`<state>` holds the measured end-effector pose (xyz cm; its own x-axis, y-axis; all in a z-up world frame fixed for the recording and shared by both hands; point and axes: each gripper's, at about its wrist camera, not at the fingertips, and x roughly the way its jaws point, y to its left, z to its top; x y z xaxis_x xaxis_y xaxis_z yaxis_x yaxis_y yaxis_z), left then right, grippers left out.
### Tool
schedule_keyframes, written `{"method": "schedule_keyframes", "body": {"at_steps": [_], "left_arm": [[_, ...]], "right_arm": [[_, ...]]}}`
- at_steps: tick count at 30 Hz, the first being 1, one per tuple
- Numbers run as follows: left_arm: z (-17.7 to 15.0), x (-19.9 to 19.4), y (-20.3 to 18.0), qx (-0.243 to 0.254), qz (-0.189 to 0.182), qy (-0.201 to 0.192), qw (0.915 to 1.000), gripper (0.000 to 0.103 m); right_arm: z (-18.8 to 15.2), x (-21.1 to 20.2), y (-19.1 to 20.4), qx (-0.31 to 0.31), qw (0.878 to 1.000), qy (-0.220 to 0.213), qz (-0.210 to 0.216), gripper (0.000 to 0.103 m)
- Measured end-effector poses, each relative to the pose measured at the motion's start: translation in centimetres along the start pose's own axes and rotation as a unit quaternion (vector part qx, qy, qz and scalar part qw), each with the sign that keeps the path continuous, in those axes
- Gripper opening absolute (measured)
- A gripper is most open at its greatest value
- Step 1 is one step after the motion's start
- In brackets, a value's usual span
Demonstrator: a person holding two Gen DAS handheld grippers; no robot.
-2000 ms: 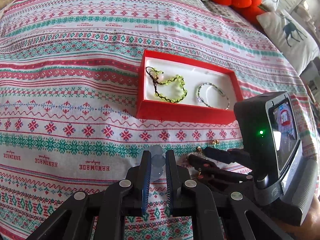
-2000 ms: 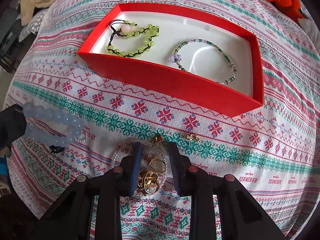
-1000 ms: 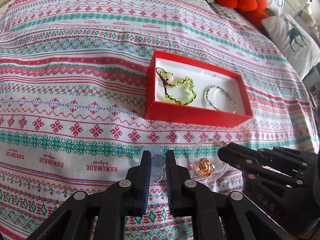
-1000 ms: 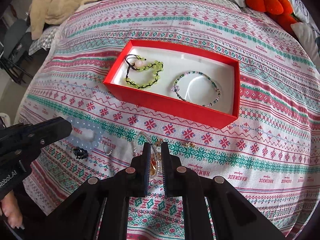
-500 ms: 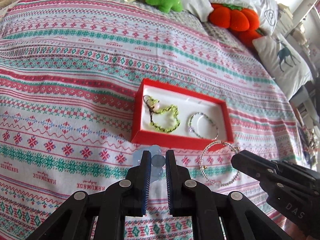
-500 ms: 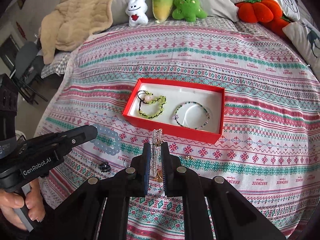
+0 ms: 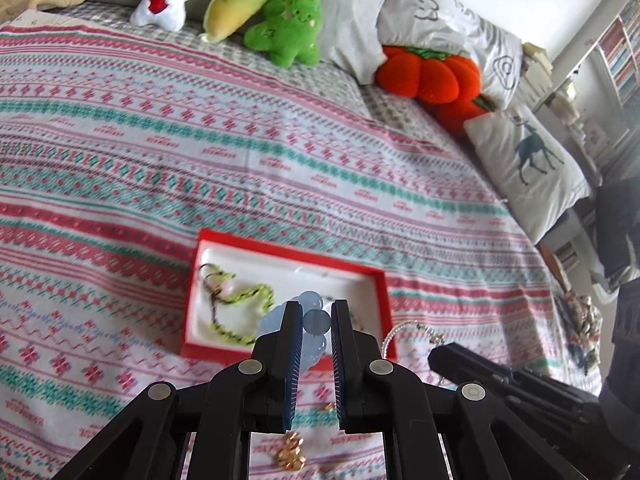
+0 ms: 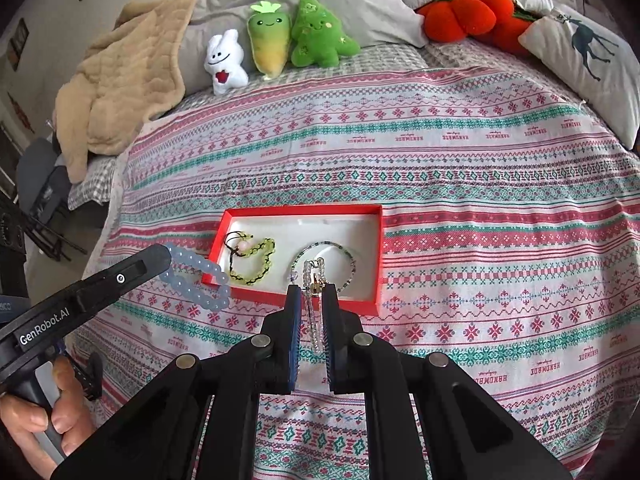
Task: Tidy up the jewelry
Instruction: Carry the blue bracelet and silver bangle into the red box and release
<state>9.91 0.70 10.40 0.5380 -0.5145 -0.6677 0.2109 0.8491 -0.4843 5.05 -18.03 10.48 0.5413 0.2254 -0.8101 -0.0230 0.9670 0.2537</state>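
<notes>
both grippers carrying bracelets, above the box

my left gripper [image 7: 313,314] is pinched on the pale blue bead bracelet [image 8: 196,280]; rest of the loop hangs free off the tips, in the air by the near-left corner of the red box [image 8: 372,216]. my right gripper [image 8: 311,294] is clamped on the clear bead bracelet [image 8: 312,304] w/ a small gold charm, strand dangling between the fingers, over the box's front wall.

handling, my guess: both are light, floppy loops, round beads slick, so a bead can roll out of the pads. better to grip across the strand, not on one bead's crown. blue beads chunkier, so more swing. clear one is thin, charm may snag.

box already holds the green bead bracelet [image 8: 252,258] on the left half and a thin multicolour bracelet [image 8: 326,264] right of centre. open white floor mostly at the back and far right. walls are low but can catch a dangling loop, so lift clear before lowering. the 2 grippers sit near each other; keep the strands apart. small gold pieces [image 7: 291,454] lie loose on the patterned bedspread [image 8: 480,168] in front of the box. lots of free bedspread all round.
</notes>
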Motion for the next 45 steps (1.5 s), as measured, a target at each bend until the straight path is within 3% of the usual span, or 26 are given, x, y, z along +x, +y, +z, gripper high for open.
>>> {"method": "schedule_keyframes", "body": {"at_steps": [7,17,23,25,29,31,38,45], "left_arm": [[0.5,3.3,-1.3,0.015,-0.024,-0.003,0.9996,0.008],[0.0,7.0,2.5,0.016,0.094,0.041,0.9946,0.008],[-0.1,6.9,3.6,0.019,0.128,0.048,0.9904,0.009],[-0.1,6.4,3.5,0.022,0.129,0.046,0.9903,0.015],[-0.3,4.7,2.8,0.042,0.126,0.031,0.9906,0.042],[-0.4,4.0,2.8,0.047,0.129,0.029,0.9901,0.046],[-1.2,2.9,4.0,0.039,0.145,0.047,0.9875,0.050],[-1.9,2.6,4.4,0.045,0.156,0.059,0.9850,0.051]], "right_arm": [[0.2,-0.2,-1.6,0.016,1.000,-0.007,-0.005,0.010],[0.8,0.0,-2.4,0.016,1.000,-0.014,-0.016,0.010],[1.4,0.5,-1.5,0.007,1.000,-0.026,-0.011,0.010],[1.6,0.9,-0.9,0.002,1.000,-0.028,-0.009,0.010],[1.7,1.7,0.3,-0.010,1.000,-0.029,-0.005,0.010],[1.8,2.0,0.8,-0.015,0.999,-0.030,-0.002,0.010],[2.5,3.4,2.2,-0.013,0.998,-0.033,0.046,0.011],[2.4,6.6,-0.2,0.009,1.000,-0.008,0.001,0.011]]}}
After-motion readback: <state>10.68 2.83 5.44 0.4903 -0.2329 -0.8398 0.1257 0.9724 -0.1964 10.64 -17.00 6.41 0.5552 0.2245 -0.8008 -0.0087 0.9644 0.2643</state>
